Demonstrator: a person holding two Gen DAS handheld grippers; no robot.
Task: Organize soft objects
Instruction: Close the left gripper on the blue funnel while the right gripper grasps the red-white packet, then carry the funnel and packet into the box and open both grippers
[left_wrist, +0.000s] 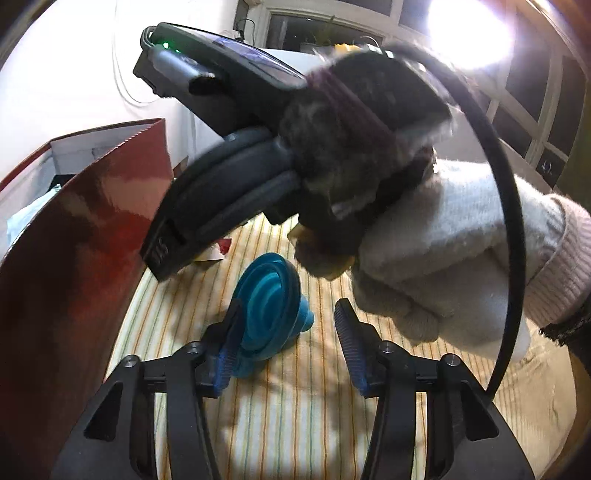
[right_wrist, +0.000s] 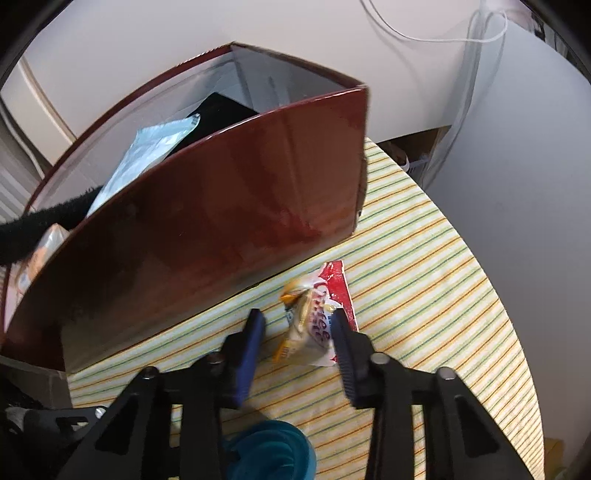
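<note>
Crinkled snack packet (right_wrist: 314, 325) lengthwise between parted right gripper (right_wrist: 297, 334), left gripper (left_wrist: 284, 332) parted.

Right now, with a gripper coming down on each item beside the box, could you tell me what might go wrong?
1. The right gripper has only one finger against the crinkly snack packet; closing further may pinch just a corner and let it slip.
2. The blue collapsible funnel lies on its side by one left gripper finger and might roll or fold flat.
3. The red box wall stands close, so a lift could clip it.
</note>
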